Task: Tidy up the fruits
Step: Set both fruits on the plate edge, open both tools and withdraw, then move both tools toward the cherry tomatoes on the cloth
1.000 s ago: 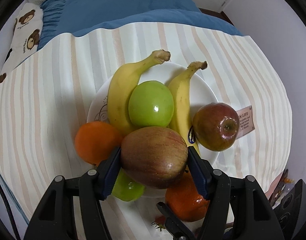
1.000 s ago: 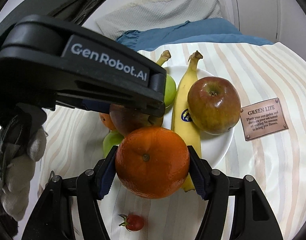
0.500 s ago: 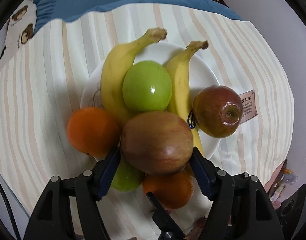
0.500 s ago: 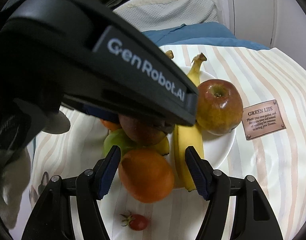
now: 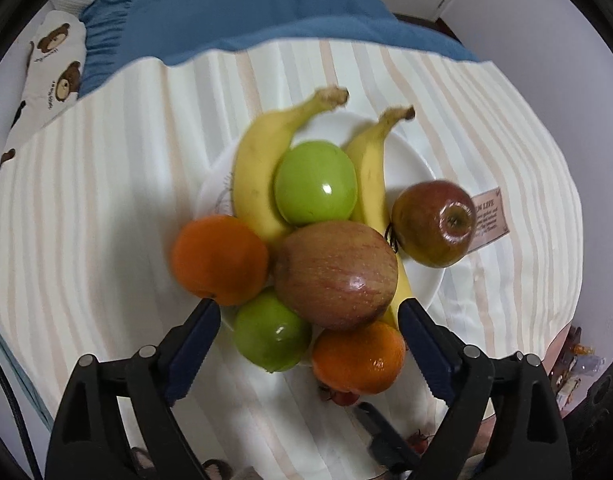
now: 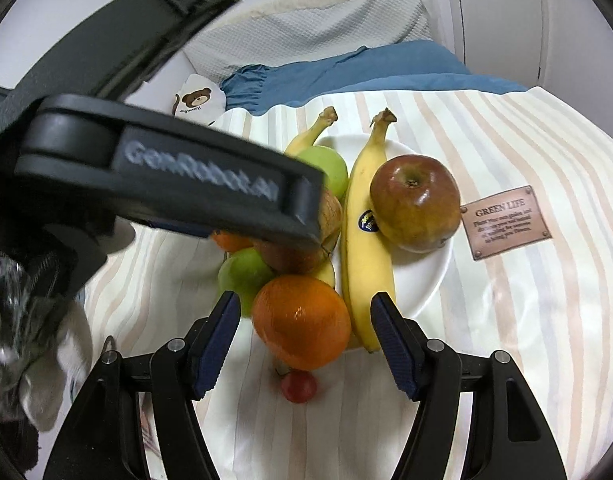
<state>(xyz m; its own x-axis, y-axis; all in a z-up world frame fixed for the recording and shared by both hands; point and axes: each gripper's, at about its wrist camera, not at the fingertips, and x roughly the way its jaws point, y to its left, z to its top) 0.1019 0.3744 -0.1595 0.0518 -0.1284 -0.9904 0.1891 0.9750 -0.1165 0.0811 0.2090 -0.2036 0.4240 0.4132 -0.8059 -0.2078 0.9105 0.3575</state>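
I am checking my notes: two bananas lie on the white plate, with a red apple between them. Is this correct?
Not quite. The fruit between the two bananas is a green apple, not a red one. The left wrist view shows this; they do lie on the white plate.

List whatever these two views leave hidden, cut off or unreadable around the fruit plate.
- Right wrist view: the left claw's body covers most of the streaked apple and far orange.
- Left wrist view: the white plate is mostly buried under fruit, its near rim hidden.
- Left wrist view: the brown label is partly behind the red apple, text cut off.
- Right wrist view: label's small print too fine to read.
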